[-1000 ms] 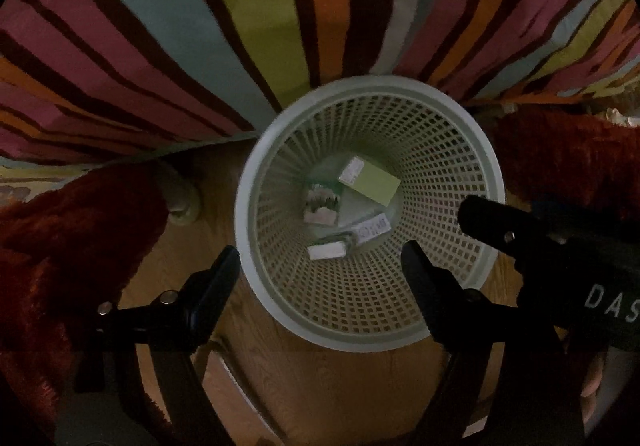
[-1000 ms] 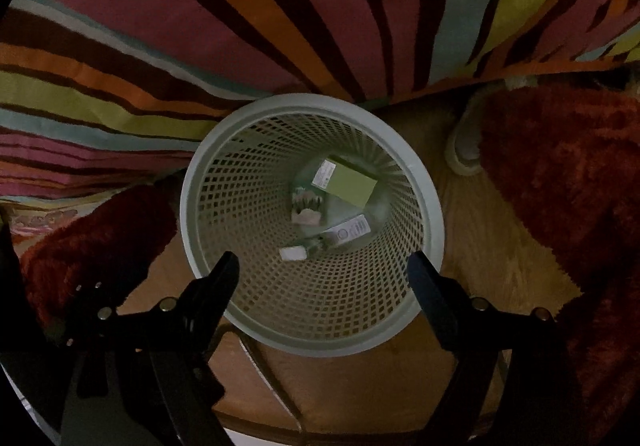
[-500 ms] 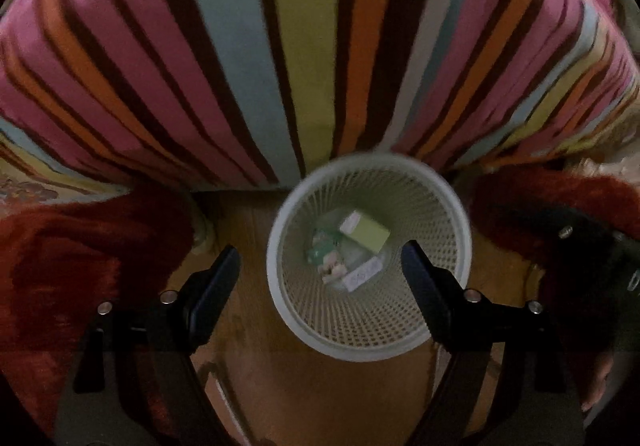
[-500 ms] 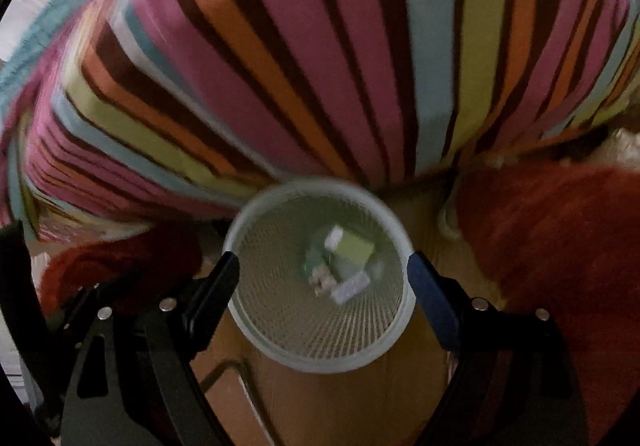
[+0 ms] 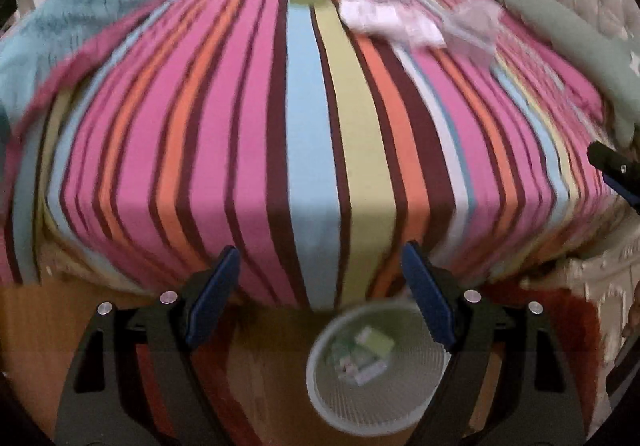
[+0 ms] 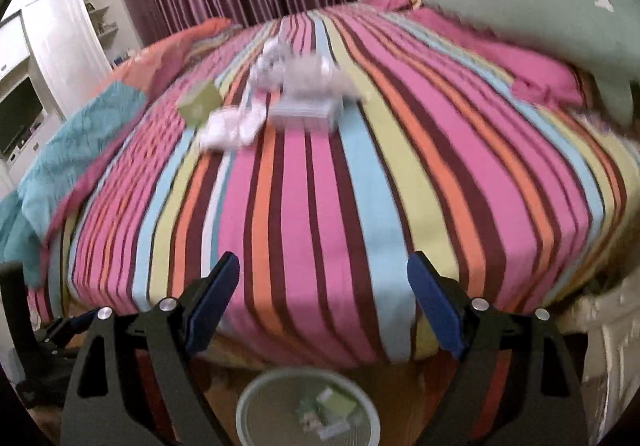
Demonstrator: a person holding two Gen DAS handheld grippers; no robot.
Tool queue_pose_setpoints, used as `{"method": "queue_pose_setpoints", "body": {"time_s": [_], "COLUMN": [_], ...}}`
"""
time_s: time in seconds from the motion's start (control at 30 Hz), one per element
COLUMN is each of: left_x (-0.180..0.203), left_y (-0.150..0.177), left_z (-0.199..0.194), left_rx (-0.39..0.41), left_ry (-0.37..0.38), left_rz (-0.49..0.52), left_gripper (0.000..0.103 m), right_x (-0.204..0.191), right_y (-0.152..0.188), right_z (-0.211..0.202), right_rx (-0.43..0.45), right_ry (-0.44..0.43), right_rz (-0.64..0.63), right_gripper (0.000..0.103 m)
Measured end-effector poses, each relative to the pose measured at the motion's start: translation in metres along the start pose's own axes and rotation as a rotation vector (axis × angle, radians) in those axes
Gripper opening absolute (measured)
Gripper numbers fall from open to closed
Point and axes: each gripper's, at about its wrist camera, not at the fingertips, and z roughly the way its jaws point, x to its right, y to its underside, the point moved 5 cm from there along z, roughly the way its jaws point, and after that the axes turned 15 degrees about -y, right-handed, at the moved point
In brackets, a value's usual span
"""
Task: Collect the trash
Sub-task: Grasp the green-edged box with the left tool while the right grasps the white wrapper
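We held the left gripper and right gripper wide apart, empty. Some packets lay in the basket at six o'clock; a green box and white wrappers remained on the bed toward eleven o'clock.

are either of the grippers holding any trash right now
No. The left gripper and the right gripper both have their jaws apart with nothing between them, above the bin.
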Motion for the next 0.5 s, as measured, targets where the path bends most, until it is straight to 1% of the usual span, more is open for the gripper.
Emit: {"method": "queue_pose_setpoints", "body": {"time_s": [0.07, 0.1, 0.2, 0.27, 0.3, 0.37, 0.47, 0.5], "left_x": [-0.006, -0.007, -0.013, -0.015, -0.015, -0.018, -0.017, -0.016], "left_y": [-0.033, -0.042, -0.087, -0.109, -0.126, -0.146, -0.180, -0.187], "left_z": [0.004, 0.007, 0.018, 0.024, 0.030, 0.036, 0.053, 0.058], "left_rx": [0.016, 0.022, 0.047, 0.057, 0.064, 0.067, 0.068, 0.064], "left_ry": [-0.013, -0.015, -0.044, -0.060, -0.065, -0.077, -0.060, -0.054], "left_rz": [-0.025, -0.032, -0.058, -0.069, -0.074, -0.081, -0.092, -0.094], "left_gripper": [0.081, 0.081, 0.081, 0.081, 0.081, 0.081, 0.081, 0.081], "right_x": [0.000, -0.001, -0.003, -0.002, -0.002, -0.001, 0.003, 0.005], "right_y": [-0.024, -0.031, -0.058, -0.079, -0.087, -0.102, -0.113, -0.117], "right_z": [0.010, 0.013, 0.031, 0.041, 0.046, 0.059, 0.073, 0.080], "right_rx": [0.018, 0.021, 0.020, 0.014, 0.010, 0.006, -0.016, -0.024], "right_ry": [-0.005, -0.006, -0.011, -0.012, -0.008, 0.003, 0.007, 0.013], "right_rz": [-0.029, -0.044, -0.084, -0.103, -0.119, -0.155, -0.183, -0.194], "right_gripper": [0.082, 0.082, 0.082, 0.082, 0.082, 0.082, 0.082, 0.082]}}
